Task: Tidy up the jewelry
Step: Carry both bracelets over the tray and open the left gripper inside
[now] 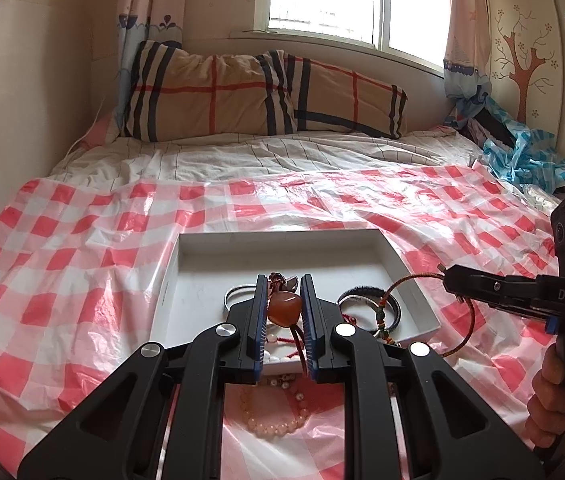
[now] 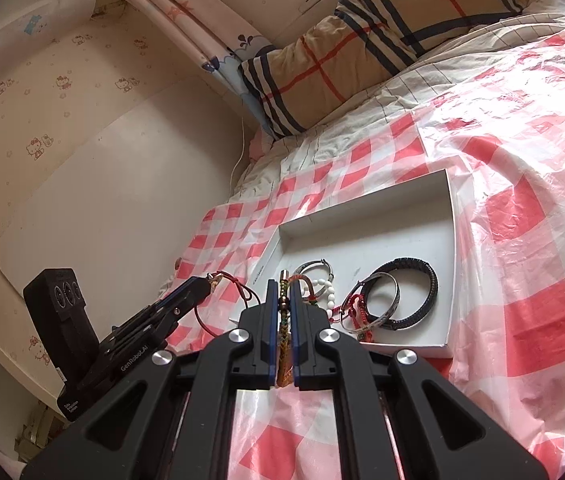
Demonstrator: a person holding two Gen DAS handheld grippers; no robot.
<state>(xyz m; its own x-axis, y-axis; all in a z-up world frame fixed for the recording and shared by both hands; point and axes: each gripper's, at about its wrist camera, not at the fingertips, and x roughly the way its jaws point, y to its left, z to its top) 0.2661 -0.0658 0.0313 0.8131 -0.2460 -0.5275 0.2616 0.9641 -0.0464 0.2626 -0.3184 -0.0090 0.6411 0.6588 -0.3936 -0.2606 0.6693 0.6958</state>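
My left gripper [image 1: 283,280] is shut on an orange stone pendant [image 1: 282,308] with a red cord, held over the near side of the white tray [image 1: 282,234]. My right gripper [image 2: 282,282] is shut on a woven multicoloured cord bracelet [image 2: 284,320]. From the left wrist view that bracelet's loop [image 1: 470,320] hangs from the right gripper [image 1: 446,278] beside the tray's right corner. In the tray [image 2: 452,240] lie a black braided bracelet [image 2: 422,280], a silver bangle [image 2: 386,300], white beads [image 2: 328,292] and a thin silver bangle [image 2: 314,266]. The left gripper [image 2: 206,282] shows at the left with its red cord [image 2: 242,290].
A pink bead bracelet [image 1: 274,424] lies on the red-and-white checked plastic sheet [image 1: 82,240] in front of the tray. Plaid pillows [image 1: 242,96] rest at the head of the bed under a window. Crumpled blue plastic [image 1: 522,156] sits at the far right. A hand [image 1: 550,400] grips the right tool's handle.
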